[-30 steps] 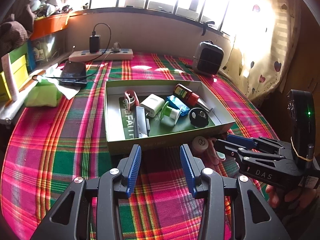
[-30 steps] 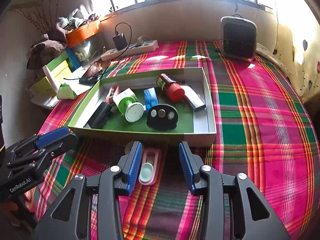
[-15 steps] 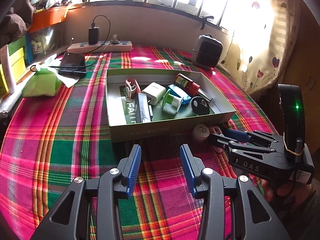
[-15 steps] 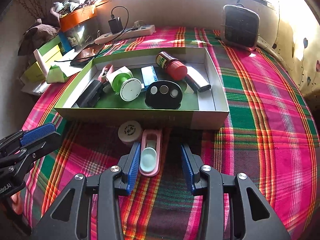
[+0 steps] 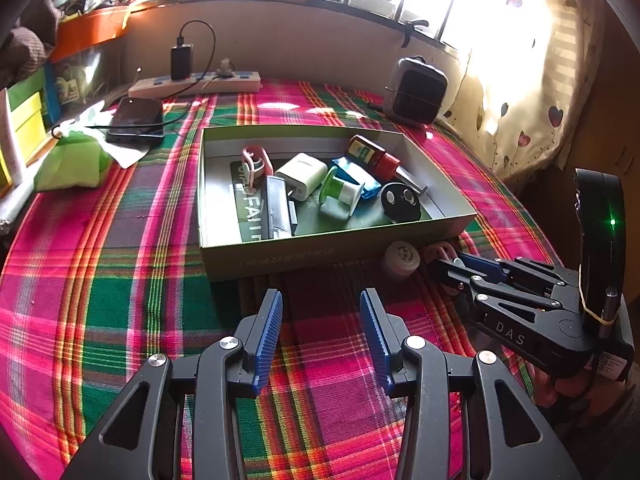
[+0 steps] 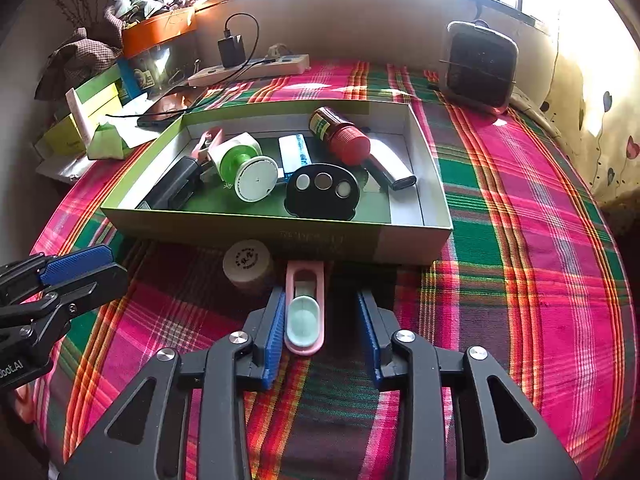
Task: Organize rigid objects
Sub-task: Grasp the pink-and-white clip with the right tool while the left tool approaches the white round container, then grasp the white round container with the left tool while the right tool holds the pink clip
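Note:
A green box (image 6: 280, 236) (image 5: 280, 254) on the plaid cloth holds several small rigid items, among them a red-capped bottle (image 6: 340, 136), a green-and-white spool (image 6: 244, 168) and a black disc holder (image 6: 322, 192). In front of the box lie a pink clip with a pale green pad (image 6: 304, 312) and a round beige cap (image 6: 248, 266) (image 5: 402, 258). My right gripper (image 6: 322, 344) is open, its jaws around the near end of the pink clip. My left gripper (image 5: 320, 336) is open and empty, in front of the box.
A small black heater (image 6: 480, 66) stands at the back right. A power strip with a charger (image 5: 196, 84), a phone (image 5: 138, 122) and green tissue (image 5: 72, 164) lie at the back left. Boxes and an orange tray (image 6: 160, 30) line the left wall.
My right gripper has moved forward so the pink clip now lies between its jaws. My left gripper has pulled back a little from the box.

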Motion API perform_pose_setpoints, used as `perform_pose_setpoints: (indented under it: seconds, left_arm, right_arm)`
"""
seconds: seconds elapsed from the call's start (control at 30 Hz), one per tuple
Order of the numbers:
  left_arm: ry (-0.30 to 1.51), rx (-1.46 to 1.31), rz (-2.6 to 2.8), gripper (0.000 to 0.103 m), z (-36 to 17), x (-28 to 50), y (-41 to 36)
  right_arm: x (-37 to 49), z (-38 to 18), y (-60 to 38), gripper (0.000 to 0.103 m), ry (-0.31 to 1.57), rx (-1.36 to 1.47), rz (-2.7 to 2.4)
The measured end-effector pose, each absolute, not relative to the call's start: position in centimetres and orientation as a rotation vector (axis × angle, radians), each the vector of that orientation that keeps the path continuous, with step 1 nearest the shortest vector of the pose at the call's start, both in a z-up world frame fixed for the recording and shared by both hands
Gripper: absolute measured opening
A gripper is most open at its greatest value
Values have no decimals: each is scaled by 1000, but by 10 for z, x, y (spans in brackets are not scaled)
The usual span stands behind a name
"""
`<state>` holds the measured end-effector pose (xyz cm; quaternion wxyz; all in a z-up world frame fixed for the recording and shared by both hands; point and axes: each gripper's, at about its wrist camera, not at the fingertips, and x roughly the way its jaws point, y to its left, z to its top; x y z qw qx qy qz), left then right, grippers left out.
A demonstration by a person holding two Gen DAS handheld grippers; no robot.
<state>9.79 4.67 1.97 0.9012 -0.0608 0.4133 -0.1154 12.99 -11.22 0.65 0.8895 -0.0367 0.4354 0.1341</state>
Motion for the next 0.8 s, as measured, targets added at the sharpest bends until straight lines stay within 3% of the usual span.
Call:
perform_pose_setpoints:
  seconds: [0.13, 0.8]
  left_arm:
    - [867, -114, -248, 40, 19, 102, 36]
    - [907, -33, -257, 40, 11, 130, -21]
  right_arm:
    - [131, 7, -122, 19, 904, -45, 284]
    - [124, 7, -176, 19, 907, -32, 222]
